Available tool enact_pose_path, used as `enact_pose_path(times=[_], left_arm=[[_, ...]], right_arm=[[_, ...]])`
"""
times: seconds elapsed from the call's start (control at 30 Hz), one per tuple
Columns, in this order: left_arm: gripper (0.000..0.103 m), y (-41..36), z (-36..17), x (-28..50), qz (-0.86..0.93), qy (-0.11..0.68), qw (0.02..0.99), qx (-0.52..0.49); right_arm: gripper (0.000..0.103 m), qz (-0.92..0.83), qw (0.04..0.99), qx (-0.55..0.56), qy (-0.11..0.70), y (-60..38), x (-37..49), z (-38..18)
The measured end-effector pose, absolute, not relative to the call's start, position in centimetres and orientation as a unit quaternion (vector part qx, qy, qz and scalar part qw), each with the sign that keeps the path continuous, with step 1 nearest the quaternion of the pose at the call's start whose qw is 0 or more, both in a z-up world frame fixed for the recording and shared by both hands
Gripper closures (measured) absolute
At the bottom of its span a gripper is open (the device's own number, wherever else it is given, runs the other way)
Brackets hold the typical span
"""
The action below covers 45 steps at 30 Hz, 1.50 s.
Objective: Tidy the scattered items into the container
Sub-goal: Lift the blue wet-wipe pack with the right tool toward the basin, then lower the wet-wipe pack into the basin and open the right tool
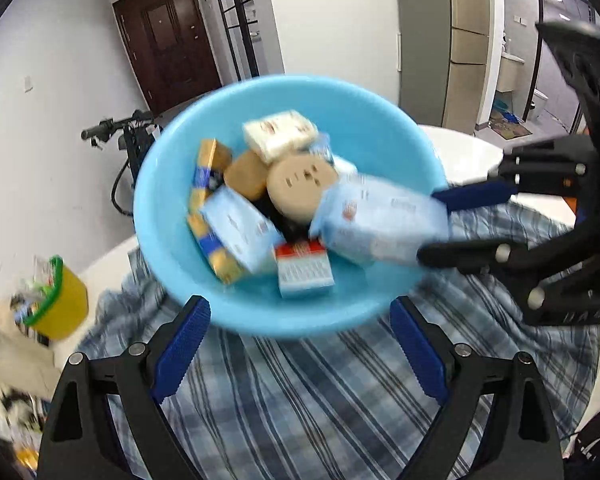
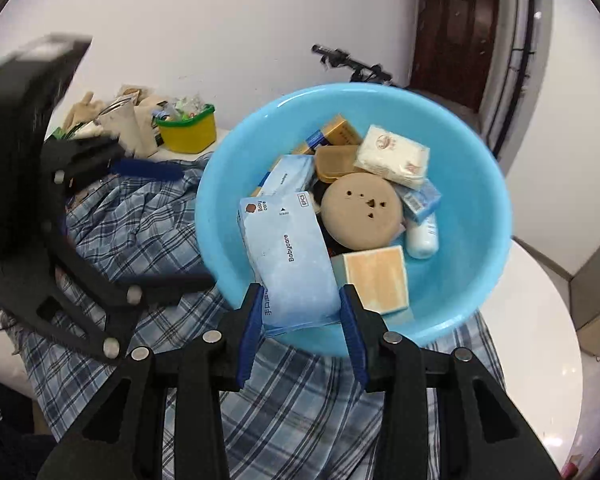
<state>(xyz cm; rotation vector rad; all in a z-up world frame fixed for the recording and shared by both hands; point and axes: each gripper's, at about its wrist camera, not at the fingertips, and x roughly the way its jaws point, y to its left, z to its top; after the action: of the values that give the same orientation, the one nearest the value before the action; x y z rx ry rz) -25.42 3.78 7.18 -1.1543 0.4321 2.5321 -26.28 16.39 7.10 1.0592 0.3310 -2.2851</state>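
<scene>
A light blue basin [image 2: 476,208] on the plaid cloth [image 2: 308,412] is filled with boxes, a round tan case [image 2: 362,210] and a white packet [image 2: 394,156]. A pale blue Babycare pack [image 2: 294,256] is clamped by the right gripper [image 2: 302,312] over the basin's near rim, while the left gripper [image 1: 300,352] is held wide apart and empty. A yellow tub [image 2: 190,132] of wrappers is seen on the table behind

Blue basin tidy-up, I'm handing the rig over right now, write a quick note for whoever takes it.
Right gripper: shut on the pale blue Babycare pack, held over the near rim of the blue basin.
Left gripper: open, empty, just short of the basin above the plaid cloth.
Done: boxes, round tan case, white bottle already in the basin.
Left: probably release the Babycare pack inside. No other loose item shows on the cloth.
</scene>
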Motion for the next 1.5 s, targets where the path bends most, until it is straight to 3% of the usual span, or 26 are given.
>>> enact_pose_path(times=[0.43,1.1,1.17,1.23,1.4,1.5], left_arm=[[0.010,2.7,7.5,-33.6,0.885,0.128,0.152,-0.421],[0.010,2.6,4.7,-35.1,0.873,0.130,0.162,-0.441],[0.010,2.7,4.7,-35.1,0.873,0.130,0.162,-0.442],[0.010,2.7,4.6,-35.0,0.872,0.130,0.161,-0.443],[0.010,2.7,4.8,-34.7,0.872,0.130,0.161,-0.444],[0.010,2.8,5.0,-34.3,0.873,0.133,0.159,-0.442]], right_arm=[[0.066,-0.839,0.306,0.430,0.134,14.2,-31.2,3.3],[0.064,-0.821,0.324,0.449,0.139,12.5,-32.3,0.3],[0.060,-0.819,0.330,0.447,0.142,12.4,-32.0,0.3],[0.047,-0.822,0.329,0.445,0.137,12.5,-31.7,0.3],[0.046,-0.825,0.327,0.442,0.130,13.0,-31.1,0.6],[0.040,-0.826,0.325,0.442,0.129,13.3,-30.4,0.9]])
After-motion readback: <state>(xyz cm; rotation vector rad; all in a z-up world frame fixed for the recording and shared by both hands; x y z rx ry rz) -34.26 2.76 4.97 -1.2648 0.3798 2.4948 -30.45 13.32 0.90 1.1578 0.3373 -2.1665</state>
